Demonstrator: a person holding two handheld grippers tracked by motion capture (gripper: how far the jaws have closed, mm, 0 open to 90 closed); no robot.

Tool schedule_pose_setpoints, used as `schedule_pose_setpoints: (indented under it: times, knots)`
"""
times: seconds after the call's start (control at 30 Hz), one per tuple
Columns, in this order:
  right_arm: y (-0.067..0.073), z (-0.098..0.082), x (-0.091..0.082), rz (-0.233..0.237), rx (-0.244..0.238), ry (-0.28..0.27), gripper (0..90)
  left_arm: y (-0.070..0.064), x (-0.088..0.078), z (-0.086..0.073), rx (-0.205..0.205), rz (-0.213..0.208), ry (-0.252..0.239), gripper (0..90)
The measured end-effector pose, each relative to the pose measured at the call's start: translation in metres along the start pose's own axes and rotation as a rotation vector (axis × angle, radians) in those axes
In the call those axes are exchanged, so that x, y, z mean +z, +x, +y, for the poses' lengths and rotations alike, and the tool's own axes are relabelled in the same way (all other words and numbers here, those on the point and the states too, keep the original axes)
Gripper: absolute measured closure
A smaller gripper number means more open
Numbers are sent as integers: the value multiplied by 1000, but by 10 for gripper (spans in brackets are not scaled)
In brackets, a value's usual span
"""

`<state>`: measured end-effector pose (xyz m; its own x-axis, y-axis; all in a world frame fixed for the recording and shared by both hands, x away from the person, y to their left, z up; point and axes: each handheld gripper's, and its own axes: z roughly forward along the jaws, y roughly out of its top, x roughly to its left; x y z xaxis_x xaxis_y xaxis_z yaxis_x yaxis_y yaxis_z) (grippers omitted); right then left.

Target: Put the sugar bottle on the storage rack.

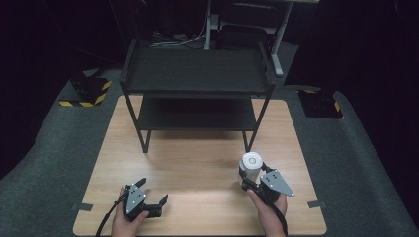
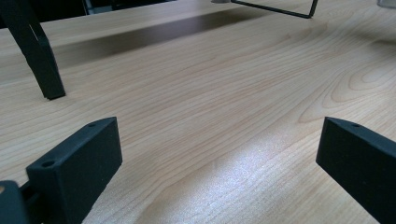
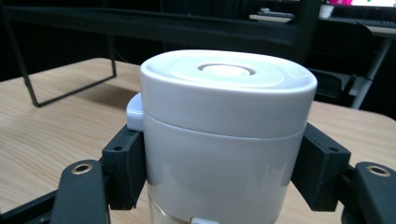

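right gripper has its jaws pinched on both sides of a white cup with a lid, near right of the table, just in front of the black shelf. left gripper sits near left, jaws spread wide over bare wood.

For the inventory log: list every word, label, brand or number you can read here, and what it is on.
None can be read. The white container held in the right gripper is plain on lid and side. The black shelf, the wooden table and the left gripper carry no lettering either.
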<state>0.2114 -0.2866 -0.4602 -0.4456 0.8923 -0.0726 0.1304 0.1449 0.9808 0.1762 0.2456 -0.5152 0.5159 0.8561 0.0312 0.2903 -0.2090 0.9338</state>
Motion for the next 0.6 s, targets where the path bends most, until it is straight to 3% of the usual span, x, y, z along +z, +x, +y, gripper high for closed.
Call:
schedule_pose_setpoints:
  times: [0.47,0.6]
  knots:
    - [11,39,25,64,-5,-30,301,1,0,0,2,-4,-1,5]
    - [13,57,35,79,0,-50,301,0,0,0,1,-4,-2,5]
